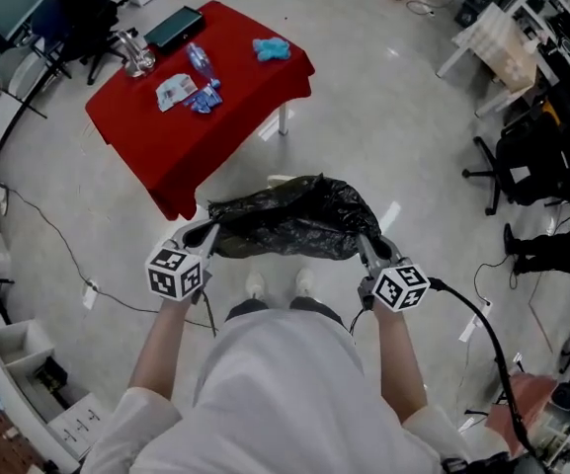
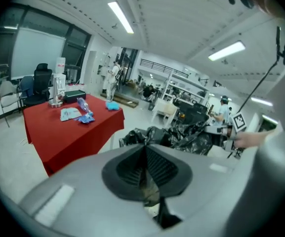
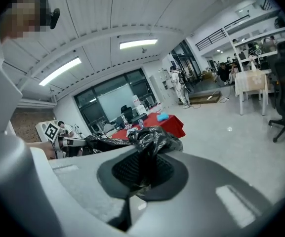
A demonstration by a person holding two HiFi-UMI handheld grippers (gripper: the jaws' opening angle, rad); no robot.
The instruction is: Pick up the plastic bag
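Observation:
A crumpled black plastic bag (image 1: 289,220) hangs stretched between my two grippers, in front of the person's body and above the floor. My left gripper (image 1: 203,237) is shut on the bag's left edge. In the left gripper view the jaws (image 2: 144,149) are pressed together with thin film pinched in them, and the bag (image 2: 182,135) bunches just beyond. My right gripper (image 1: 368,252) is shut on the bag's right edge. In the right gripper view a twisted wad of the bag (image 3: 152,137) rises out of the shut gripper (image 3: 144,158).
A table with a red cloth (image 1: 166,141) stands just beyond the bag, carrying a bottle (image 1: 199,62), a blue cloth (image 1: 271,48), packets and a black device. Office chairs (image 1: 531,161), a white table (image 1: 497,42) and floor cables (image 1: 57,235) surround the spot.

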